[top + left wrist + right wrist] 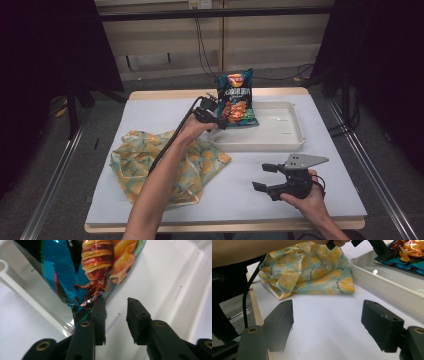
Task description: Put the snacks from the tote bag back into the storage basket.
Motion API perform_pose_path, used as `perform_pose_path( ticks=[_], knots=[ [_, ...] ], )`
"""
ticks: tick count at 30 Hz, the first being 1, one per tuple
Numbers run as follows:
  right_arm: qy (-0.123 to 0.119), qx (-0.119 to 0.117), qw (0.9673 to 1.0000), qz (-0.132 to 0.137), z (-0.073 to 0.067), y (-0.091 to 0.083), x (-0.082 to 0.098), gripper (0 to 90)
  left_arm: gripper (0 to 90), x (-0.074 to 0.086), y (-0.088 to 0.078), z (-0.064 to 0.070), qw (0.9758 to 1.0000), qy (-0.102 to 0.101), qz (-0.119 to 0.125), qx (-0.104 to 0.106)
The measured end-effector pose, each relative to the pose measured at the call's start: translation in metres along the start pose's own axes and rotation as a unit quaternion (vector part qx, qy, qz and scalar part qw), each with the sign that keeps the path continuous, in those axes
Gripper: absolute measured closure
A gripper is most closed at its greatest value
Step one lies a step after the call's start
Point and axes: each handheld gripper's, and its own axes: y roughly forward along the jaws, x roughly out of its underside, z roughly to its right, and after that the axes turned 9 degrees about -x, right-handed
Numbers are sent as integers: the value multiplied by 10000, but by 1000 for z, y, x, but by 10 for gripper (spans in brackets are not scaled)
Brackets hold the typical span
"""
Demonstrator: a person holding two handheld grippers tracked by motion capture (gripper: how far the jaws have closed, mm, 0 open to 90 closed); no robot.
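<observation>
Left gripper (218, 121) at the crisp bag (237, 99) standing in the white tray (287, 137); right gripper (263, 176) rests apart

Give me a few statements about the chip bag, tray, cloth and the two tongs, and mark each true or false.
1. The chip bag stands in the white tray. True.
2. The left tongs clamp the bag. False: their jaws stand apart, one beside the bag's lower corner.
3. The cloth lies inside the tray. False: it lies on the table beside the tray.
4. The right tongs are open over bare table. True.
5. The cloth has a lemon print. True.
</observation>
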Motion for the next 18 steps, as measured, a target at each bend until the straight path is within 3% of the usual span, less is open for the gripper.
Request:
perform_pose_path(
  ticks=[7, 13, 15, 18],
  knots=[
    [13, 54, 10000, 40, 1, -1, -1, 245, 423, 3, -22, 1, 9993, -87, 352, -116],
    [35, 105, 9999, 88, 3, -4, 0, 244, 327, 13, -43, 3, 9979, -99, 619, -181],
    [52, 109, 9999, 121, 3, -5, 0, 244, 273, 19, -49, 3, 9965, -224, 774, -208],
    [72, 166, 9998, 130, 4, -7, 0, 244, 212, 21, -55, 7, 9960, -225, 799, -329]
  ],
)
